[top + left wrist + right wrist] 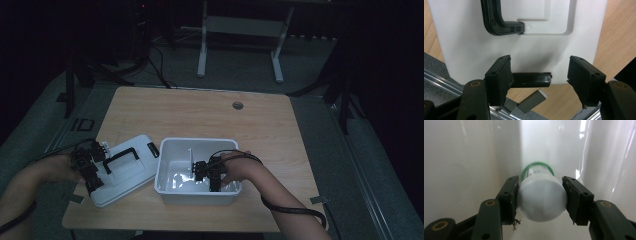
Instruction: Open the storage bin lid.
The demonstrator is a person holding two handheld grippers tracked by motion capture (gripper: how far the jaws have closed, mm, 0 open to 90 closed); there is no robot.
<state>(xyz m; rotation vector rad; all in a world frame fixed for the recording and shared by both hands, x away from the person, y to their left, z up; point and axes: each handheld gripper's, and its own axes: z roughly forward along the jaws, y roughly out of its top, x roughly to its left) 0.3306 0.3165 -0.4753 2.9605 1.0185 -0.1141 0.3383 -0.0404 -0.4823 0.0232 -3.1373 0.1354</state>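
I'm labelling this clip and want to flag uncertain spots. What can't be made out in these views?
- High view: the bottle is hidden behind the right hand-held gripper and hand inside the white bin.
- Right gripper view: the bottle's cap is blurred; its label print is too small to read, and the body is hidden behind the cap.
- Left gripper view: the lid and its black handle are cut off by the top edge.

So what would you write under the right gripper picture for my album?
Right gripper clasping a white-capped bottle inside the white bin.
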